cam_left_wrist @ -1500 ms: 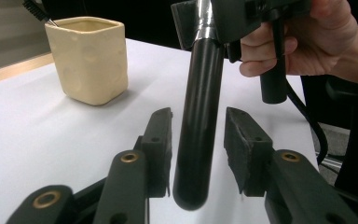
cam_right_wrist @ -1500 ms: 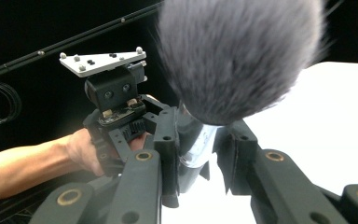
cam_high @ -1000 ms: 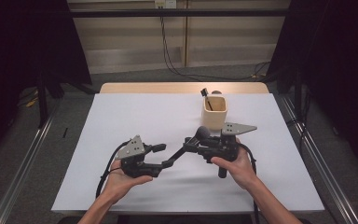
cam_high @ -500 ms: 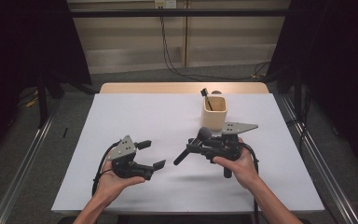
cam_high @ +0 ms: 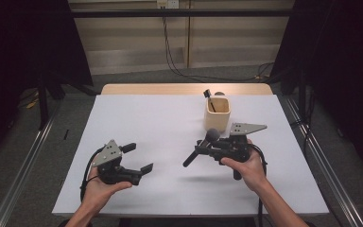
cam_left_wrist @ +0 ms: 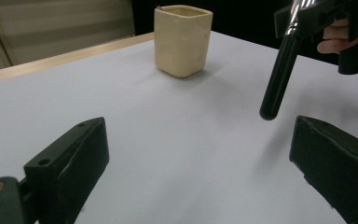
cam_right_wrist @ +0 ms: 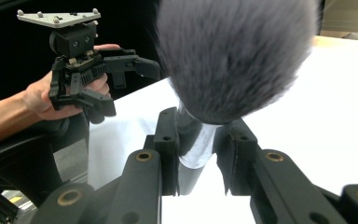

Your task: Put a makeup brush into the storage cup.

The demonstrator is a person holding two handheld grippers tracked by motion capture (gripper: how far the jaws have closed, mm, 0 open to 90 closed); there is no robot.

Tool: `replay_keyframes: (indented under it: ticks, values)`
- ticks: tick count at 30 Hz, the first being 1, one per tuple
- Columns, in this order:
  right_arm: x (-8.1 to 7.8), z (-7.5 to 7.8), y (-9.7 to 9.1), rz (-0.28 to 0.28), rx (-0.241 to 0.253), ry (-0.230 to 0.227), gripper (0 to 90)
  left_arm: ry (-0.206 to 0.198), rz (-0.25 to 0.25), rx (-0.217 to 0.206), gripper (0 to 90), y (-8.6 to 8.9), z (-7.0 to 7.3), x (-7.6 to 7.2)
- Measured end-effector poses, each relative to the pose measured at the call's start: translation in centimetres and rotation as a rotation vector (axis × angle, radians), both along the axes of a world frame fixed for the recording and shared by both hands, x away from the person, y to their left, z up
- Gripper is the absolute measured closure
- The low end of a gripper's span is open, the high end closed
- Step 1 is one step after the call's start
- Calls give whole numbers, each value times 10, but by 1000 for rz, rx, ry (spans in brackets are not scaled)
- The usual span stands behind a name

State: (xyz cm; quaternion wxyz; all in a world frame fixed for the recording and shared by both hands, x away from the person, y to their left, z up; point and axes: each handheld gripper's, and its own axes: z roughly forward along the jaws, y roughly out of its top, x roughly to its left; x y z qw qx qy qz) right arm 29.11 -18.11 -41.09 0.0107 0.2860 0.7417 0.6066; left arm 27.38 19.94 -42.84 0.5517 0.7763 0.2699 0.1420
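Note:
A makeup brush [cam_high: 196, 153] with a fluffy grey head [cam_right_wrist: 235, 56], a silver ferrule and a black handle [cam_left_wrist: 278, 74] is held above the white table [cam_high: 146, 118]. My right gripper [cam_high: 202, 150] is shut on it at the ferrule, with the handle slanting down to the left. My left gripper [cam_high: 138, 157] sits left of the handle's tip and apart from it. Its jaws have just been opening, and they stand wide with nothing between them. A cream square cup [cam_high: 217, 113] stands behind the right gripper with a small black brush [cam_high: 208, 97] in it.
The table's wooden far edge [cam_high: 184, 89] runs just behind the cup. Metal rails [cam_high: 28, 156] line the floor on both sides of the table. Cables trail from both grippers toward the near edge.
The left gripper let go of the brush handle's end, opened wide and drew away to the left. The right gripper stayed put with the brush in it.

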Motion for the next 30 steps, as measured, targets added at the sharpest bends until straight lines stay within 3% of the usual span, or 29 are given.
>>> replay_keyframes:
  ticks: [11, 15, 17, 20, 22, 30]
  values:
    - [-1, 2, -11, -28, -29, -6, 720, -45, 59, -33, 20, 28, 2, -10]
    - [-1, 3, -15, -38, -43, -5, 720, -43, 101, -19, 23, 36, 1, -15]
    - [-1, 4, -18, -43, -59, -2, 720, -35, 125, -40, 26, 40, -1, -19]
    - [-1, 6, -22, -42, -74, -2, 720, -61, 180, -25, 35, 45, -2, -24]
    - [-1, 7, -23, -50, -77, -5, 720, -37, 180, -56, 35, 49, -3, -25]
    - [2, 9, -32, -90, -125, -1, 720, -21, 239, -76, 44, 66, -13, -33]
